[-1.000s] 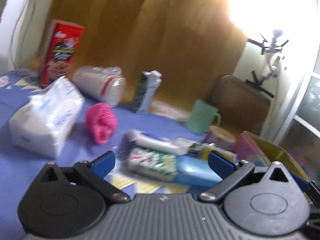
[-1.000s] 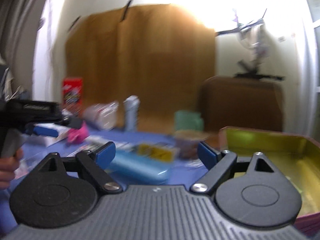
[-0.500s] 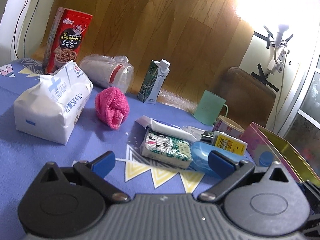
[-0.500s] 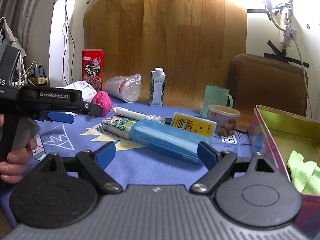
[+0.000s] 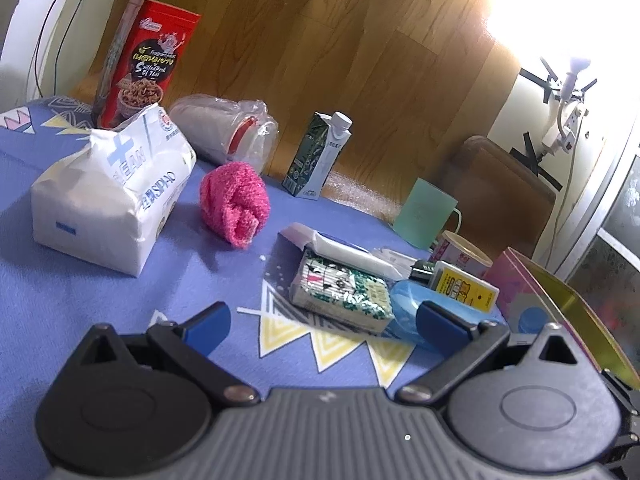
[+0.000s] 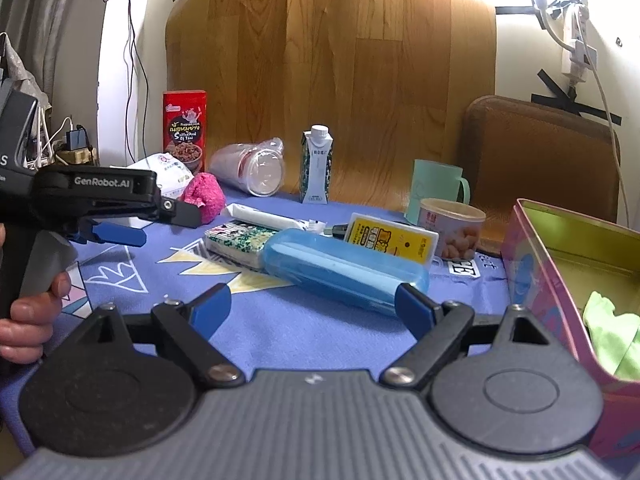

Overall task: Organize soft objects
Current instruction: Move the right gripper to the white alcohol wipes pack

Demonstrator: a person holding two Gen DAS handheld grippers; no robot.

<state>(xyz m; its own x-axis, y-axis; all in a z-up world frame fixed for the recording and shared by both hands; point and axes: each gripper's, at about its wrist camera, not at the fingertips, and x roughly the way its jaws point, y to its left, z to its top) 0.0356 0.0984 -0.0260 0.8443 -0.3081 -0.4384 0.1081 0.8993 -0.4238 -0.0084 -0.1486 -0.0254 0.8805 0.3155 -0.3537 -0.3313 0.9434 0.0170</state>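
Note:
A pink fuzzy rolled cloth [image 5: 236, 203] lies on the blue tablecloth, beyond my left gripper [image 5: 324, 322], which is open and empty. The cloth also shows in the right wrist view [image 6: 205, 197], behind the left gripper's body. A white soft tissue pack [image 5: 108, 204] lies left of the cloth. A small patterned tissue packet [image 5: 342, 295] lies near the left gripper's right finger. My right gripper [image 6: 312, 310] is open and empty, near a blue case [image 6: 340, 270]. A pink tin [image 6: 568, 280] at the right holds a green cloth [image 6: 612, 336].
At the back stand a red snack box [image 5: 148, 62], a bagged cup stack [image 5: 228, 136], a drink carton [image 5: 318, 156], a green mug [image 5: 428, 214] and a snack cup [image 6: 450, 228]. A yellow box [image 6: 390, 240] and a white tube [image 6: 268, 218] lie in the middle.
Both views steadied from blur a second ago. The left gripper moved slightly closer to the table items. Both grippers stay open.

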